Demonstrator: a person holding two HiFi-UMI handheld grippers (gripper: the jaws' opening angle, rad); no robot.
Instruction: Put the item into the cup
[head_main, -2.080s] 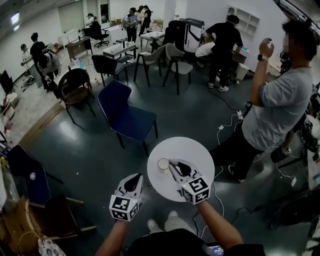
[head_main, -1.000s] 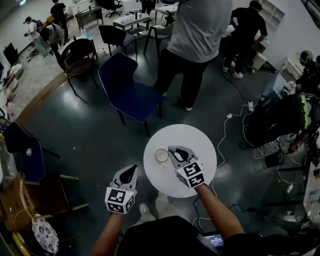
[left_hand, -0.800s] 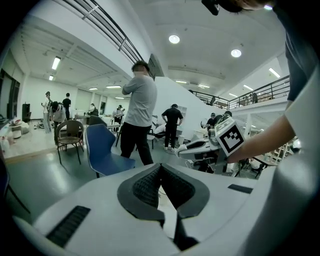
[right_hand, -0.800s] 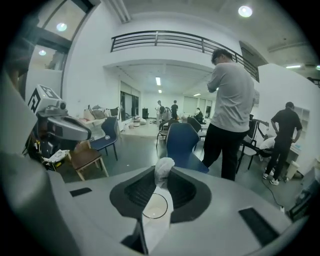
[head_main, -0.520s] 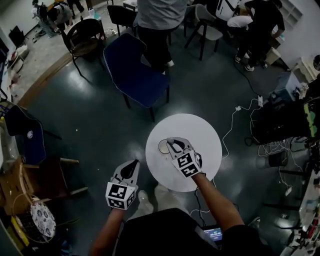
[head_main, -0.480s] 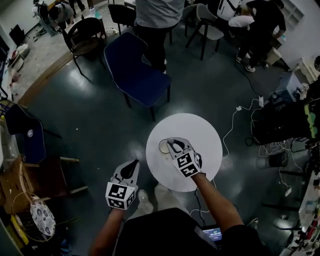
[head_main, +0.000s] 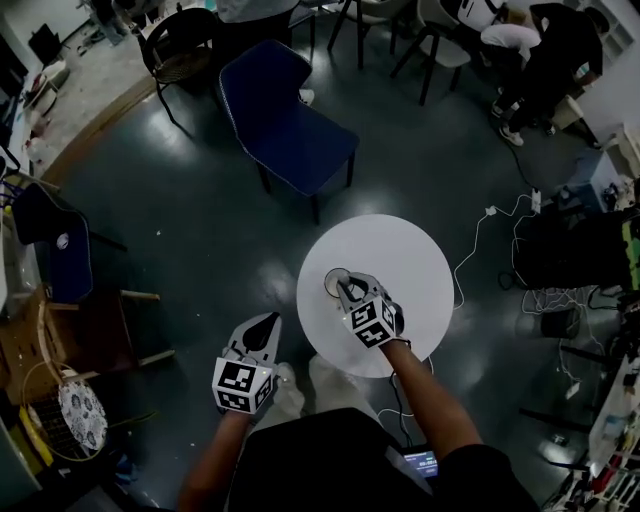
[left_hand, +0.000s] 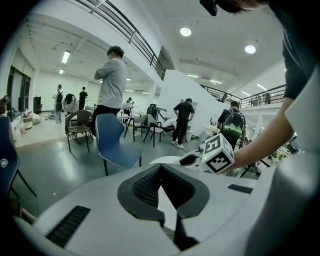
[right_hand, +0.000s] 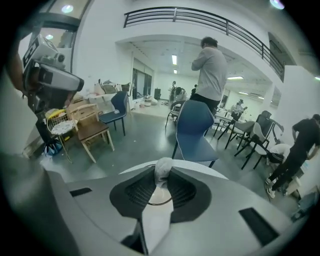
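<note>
A small white cup stands at the left part of the round white table. My right gripper has its tips right over the cup's mouth. It is shut on a small pale grey item, pinched between the fingertips, and the cup's rim shows just beneath it. My left gripper hangs off the table's left edge over the floor. Its jaws meet at the tips with nothing between them. From the left gripper view, the right gripper reaches over the table.
A blue chair stands behind the table, with a black chair further back. Wooden furniture sits at the left. Cables and bags lie on the floor at the right. People work at the far right.
My right gripper has slid left with the item until its tips are over the cup. The left gripper stayed beside the table. The person in grey has gone from the head view.
</note>
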